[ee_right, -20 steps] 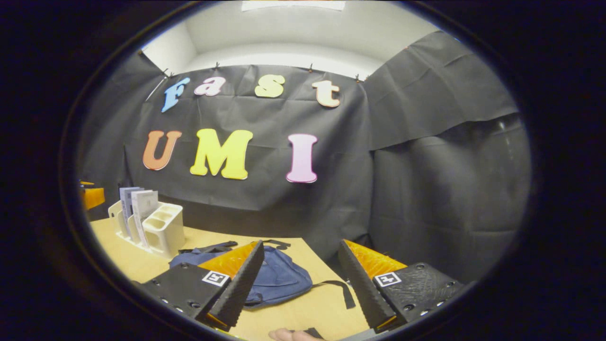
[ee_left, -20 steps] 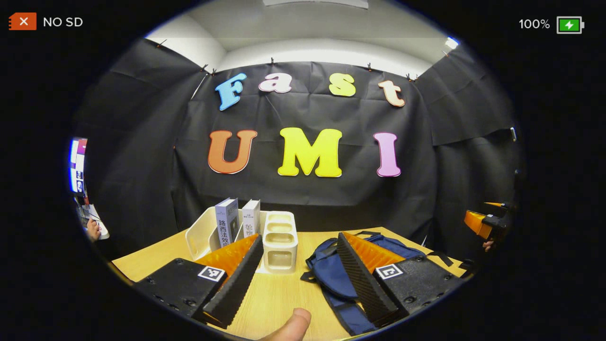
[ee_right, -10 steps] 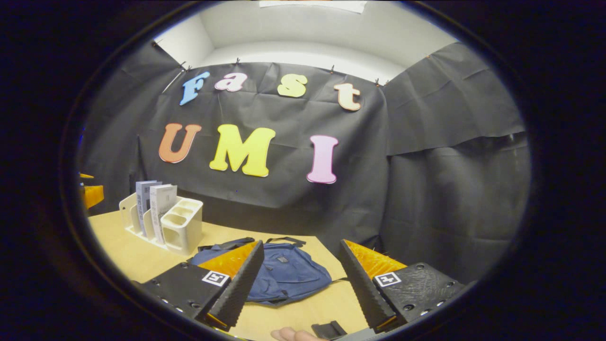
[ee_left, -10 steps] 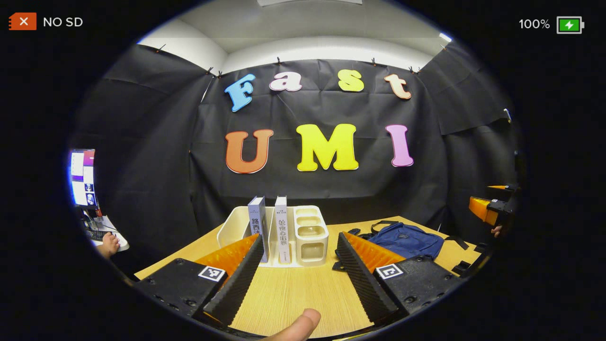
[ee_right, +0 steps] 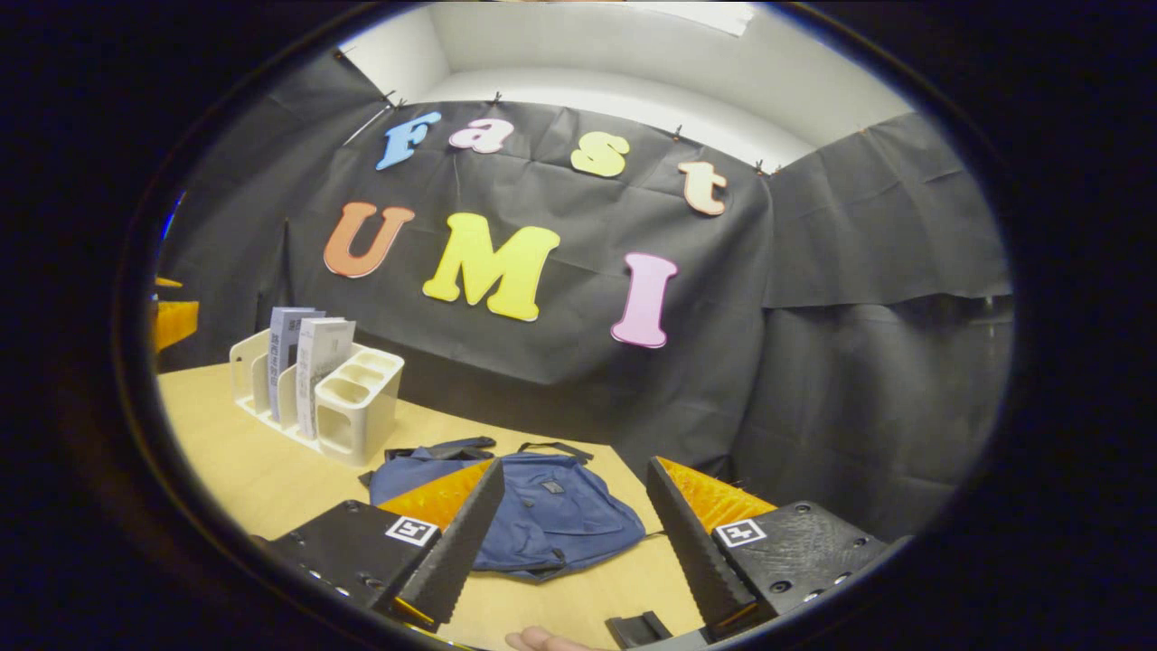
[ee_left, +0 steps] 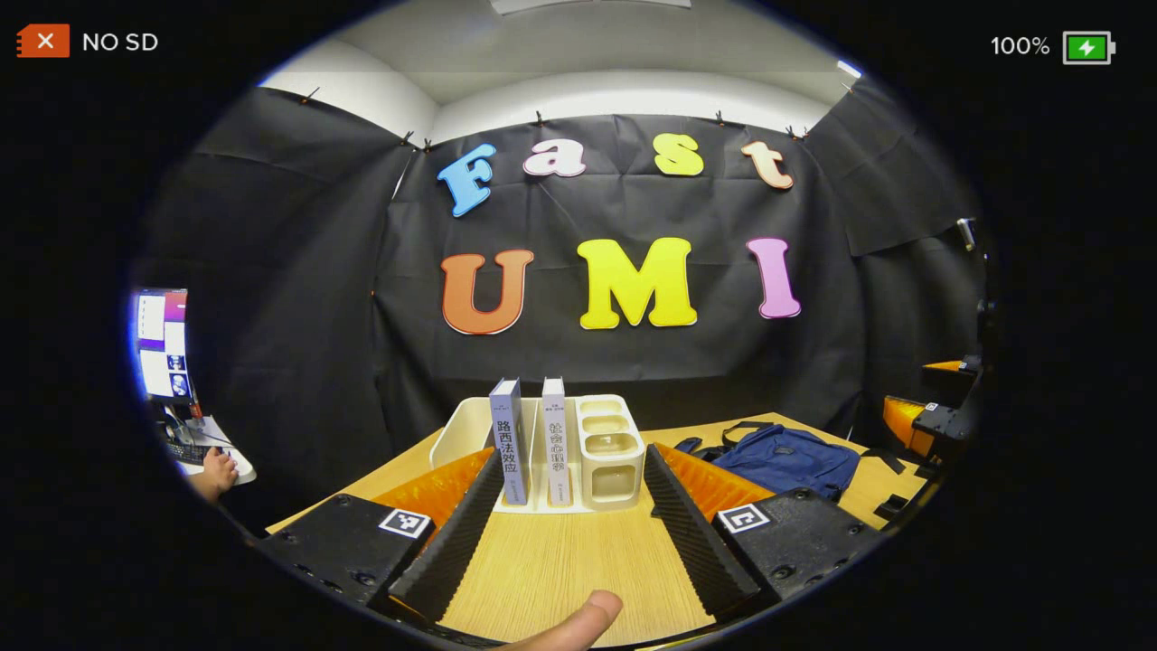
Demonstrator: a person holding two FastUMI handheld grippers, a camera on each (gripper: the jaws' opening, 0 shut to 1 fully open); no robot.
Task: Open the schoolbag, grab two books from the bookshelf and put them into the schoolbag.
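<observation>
Both my jaws stand apart and empty above the light wooden tabletop (ee_left: pixel 560 561).

My left gripper (ee_left: pixel 571 506) faces the cream plastic bookshelf rack (ee_left: pixel 615 452), which stands upright on the tabletop straight ahead, apart from my jaws. In it stand two books: a grey-blue book (ee_left: pixel 508 434) and, just beside it, a white book (ee_left: pixel 554 438), both upright. The flat navy-blue fabric schoolbag (ee_left: pixel 786 457) lies to the rack's right. My right gripper (ee_right: pixel 571 529) hangs over that schoolbag (ee_right: pixel 551 506), whose black straps trail toward the wall; I cannot tell whether its zip is undone. From there the rack (ee_right: pixel 357 407) sits off to the left.
</observation>
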